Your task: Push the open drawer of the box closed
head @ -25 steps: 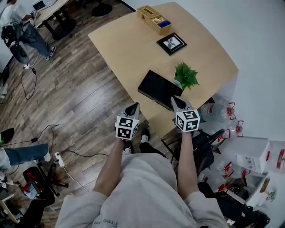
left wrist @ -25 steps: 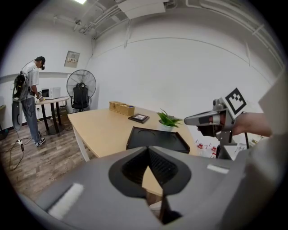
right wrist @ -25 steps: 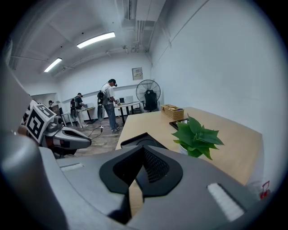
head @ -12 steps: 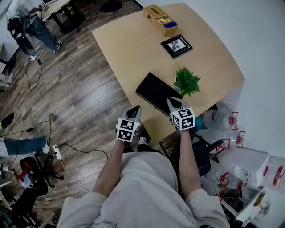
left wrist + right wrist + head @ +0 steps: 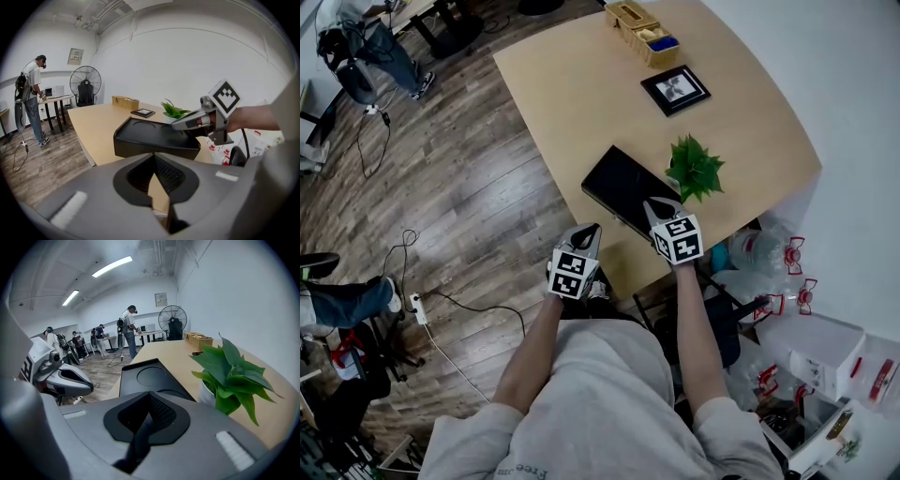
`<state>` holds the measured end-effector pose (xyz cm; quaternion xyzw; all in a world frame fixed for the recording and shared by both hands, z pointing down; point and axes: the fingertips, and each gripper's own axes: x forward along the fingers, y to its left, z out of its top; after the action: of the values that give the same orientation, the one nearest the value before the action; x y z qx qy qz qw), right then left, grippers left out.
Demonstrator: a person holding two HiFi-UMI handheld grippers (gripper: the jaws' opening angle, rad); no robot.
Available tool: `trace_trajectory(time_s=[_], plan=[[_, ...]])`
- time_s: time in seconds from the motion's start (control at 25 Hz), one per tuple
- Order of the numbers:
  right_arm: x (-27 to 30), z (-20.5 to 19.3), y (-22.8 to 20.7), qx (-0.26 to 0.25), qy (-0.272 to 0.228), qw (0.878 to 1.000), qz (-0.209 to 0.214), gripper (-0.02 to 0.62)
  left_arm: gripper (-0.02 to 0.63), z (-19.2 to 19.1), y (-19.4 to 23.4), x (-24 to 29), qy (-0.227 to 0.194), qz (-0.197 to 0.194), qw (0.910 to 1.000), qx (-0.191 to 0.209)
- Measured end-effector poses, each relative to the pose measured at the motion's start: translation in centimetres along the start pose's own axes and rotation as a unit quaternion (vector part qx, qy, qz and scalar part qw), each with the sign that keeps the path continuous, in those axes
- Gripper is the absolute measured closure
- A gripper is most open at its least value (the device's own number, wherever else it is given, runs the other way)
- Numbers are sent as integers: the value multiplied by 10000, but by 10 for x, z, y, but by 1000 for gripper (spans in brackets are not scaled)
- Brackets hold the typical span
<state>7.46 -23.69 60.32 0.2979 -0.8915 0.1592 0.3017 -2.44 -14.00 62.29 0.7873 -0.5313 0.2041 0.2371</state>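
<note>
A flat black box [image 5: 623, 187] with round recesses in its lid lies at the near edge of the wooden table [image 5: 572, 89]. Its dark front face [image 5: 154, 146] is turned toward me; I cannot make out a drawer gap from here. My right gripper [image 5: 656, 208] is shut with its tip over the box's near right corner, and nothing is between its fingers [image 5: 140, 437]. Left of the box and off the table's edge, above the floor, my left gripper [image 5: 589, 232] is held shut and empty [image 5: 158, 192].
A small potted green plant [image 5: 695, 169] stands just right of the box. Farther back are a black picture frame [image 5: 675, 89] and a wooden organiser [image 5: 642, 33]. A black chair [image 5: 727, 314] and water bottles [image 5: 769, 248] sit below the table's right. A person [image 5: 356, 56] stands far left.
Both grippers have moved forward toward the box. The right gripper's tip now reaches the box's near corner; the left has come closer to the table edge.
</note>
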Motion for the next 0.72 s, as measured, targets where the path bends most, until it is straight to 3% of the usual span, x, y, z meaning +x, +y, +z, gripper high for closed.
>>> trace_trajectory(time_s=[0.24,0.52,0.72], plan=[[6,-6,2,-120,432,9990,44,594,554,-12,1,18,19,44,10000,-83],[18,-20,9,-621,1251,9902,31,594,552,-21,0,28,100,-54,9999,-118],[20,-21,10,-771,1226,9894,-69,594,552,-20,-7,37,28,-231,9997,-48]])
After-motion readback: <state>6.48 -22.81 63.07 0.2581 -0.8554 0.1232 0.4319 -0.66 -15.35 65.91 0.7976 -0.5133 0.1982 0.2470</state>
